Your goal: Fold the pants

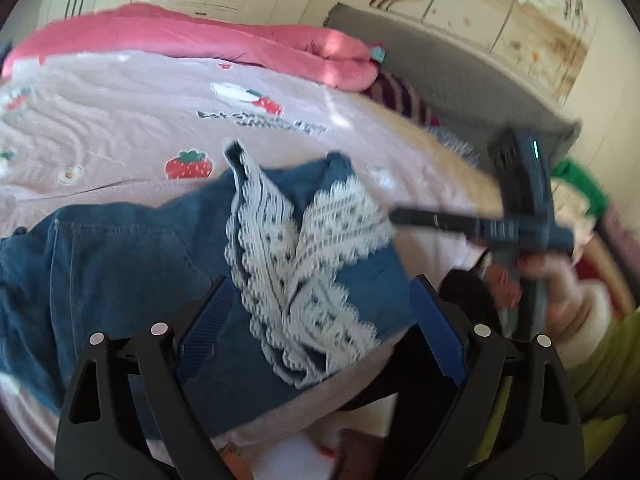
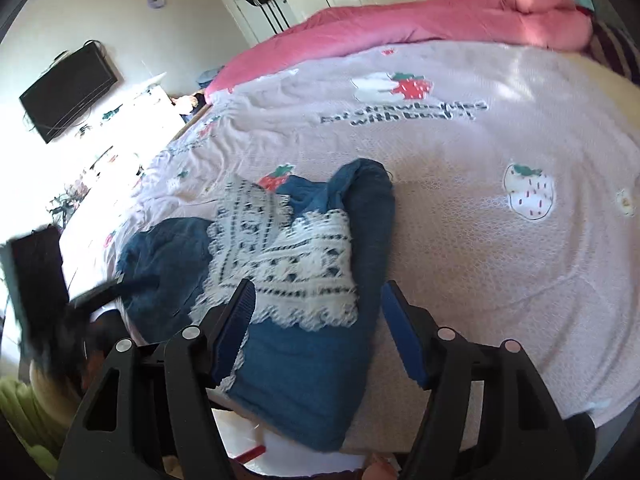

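Observation:
Blue denim pants (image 1: 120, 256) with white lace trim (image 1: 304, 248) lie crumpled on the pink strawberry bedspread near its front edge. My left gripper (image 1: 320, 292) is open, its jaws spread wide over the lace cuffs, holding nothing. In the right wrist view the pants (image 2: 304, 368) and the lace (image 2: 288, 268) lie between the open jaws of my right gripper (image 2: 318, 294), which holds nothing. The right gripper also shows blurred in the left wrist view (image 1: 404, 216). The left gripper shows blurred at the left of the right wrist view (image 2: 96, 294).
The bedspread (image 2: 460, 208) covers the bed. A pink duvet (image 1: 200, 40) lies bunched along the far side. A grey headboard (image 1: 440, 64) stands at the right. A wall TV (image 2: 68, 92) and cluttered desk stand beyond the bed's foot. The bed's front edge is just below the pants.

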### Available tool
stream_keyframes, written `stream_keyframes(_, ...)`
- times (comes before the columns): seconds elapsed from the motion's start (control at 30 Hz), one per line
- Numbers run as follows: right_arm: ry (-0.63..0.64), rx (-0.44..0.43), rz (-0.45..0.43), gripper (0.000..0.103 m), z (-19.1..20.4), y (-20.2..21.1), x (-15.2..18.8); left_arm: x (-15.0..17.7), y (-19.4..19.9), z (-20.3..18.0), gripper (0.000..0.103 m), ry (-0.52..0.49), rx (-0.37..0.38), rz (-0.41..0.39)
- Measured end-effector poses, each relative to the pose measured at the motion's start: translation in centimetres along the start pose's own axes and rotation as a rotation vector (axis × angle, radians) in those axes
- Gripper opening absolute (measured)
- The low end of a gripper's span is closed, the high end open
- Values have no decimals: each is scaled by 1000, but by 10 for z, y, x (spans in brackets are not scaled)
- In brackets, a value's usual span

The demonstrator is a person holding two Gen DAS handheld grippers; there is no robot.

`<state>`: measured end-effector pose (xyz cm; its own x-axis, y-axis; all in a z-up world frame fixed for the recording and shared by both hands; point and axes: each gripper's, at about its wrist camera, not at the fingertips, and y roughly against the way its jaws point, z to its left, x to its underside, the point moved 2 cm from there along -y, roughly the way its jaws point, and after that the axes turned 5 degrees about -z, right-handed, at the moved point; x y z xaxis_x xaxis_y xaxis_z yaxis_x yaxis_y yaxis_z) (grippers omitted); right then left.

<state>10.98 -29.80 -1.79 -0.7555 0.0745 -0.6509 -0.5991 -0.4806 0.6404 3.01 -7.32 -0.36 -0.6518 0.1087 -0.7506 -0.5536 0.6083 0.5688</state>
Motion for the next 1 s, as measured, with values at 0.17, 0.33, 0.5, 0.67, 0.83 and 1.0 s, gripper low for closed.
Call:
stream_keyframes(0.17, -46, -44, 57, 13, 1, -9, 6, 21, -24, 0, 51, 2, -83, 120)
stream_keyframes(0.33, 3, -66, 2, 9, 27, -12, -28, 35, -28, 6, 42, 44, -87, 151)
stream_keyframes(0.5, 23, -69, 50, 9, 50, -62, -63, 36, -24, 6, 42, 66, -69, 147)
stream_keyframes(0.67, 78, -43, 85, 10, 71, -98, -79, 38, -24, 10, 42, 81, -51, 143)
stream_keyframes(0.83, 192, 1, 33, 69, 89, -73, -81, 39, -16, 19, 48, 114, -26, 141)
stream_keyframes(1.0, 374, 105, 53, 71, 114, -64, -72, 39, -9, 25, 52, 125, -32, 143)
